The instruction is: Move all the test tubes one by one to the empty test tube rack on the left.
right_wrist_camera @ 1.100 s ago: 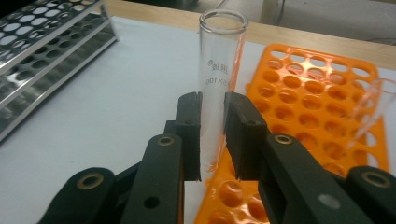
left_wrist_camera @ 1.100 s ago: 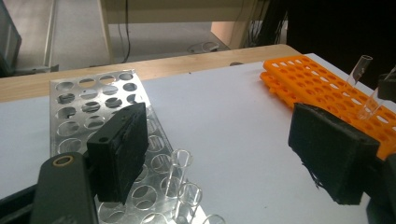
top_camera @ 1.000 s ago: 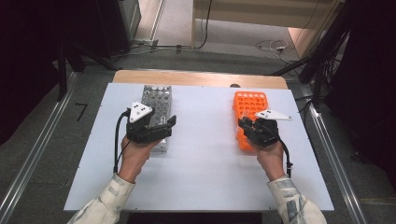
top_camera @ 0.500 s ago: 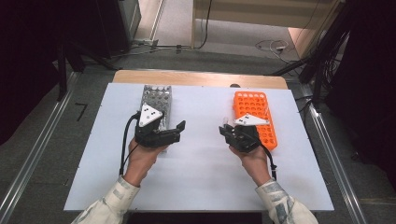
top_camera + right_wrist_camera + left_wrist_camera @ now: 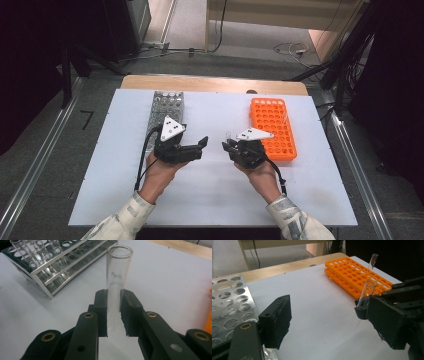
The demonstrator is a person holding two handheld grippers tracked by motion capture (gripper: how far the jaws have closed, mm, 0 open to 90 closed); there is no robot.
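The glass test tube (image 5: 116,287) is held upright, long axis vertical, pinched low on its wall by the right gripper (image 5: 231,146). It stands between the orange rack (image 5: 272,127) and the metal rack (image 5: 166,107) (nearer the orange one). The left gripper (image 5: 200,146) is levelled toward the tube, its jaws spread and empty, close beside it.

An empty clear glass test tube (image 5: 117,287) stands upright, above the white table.
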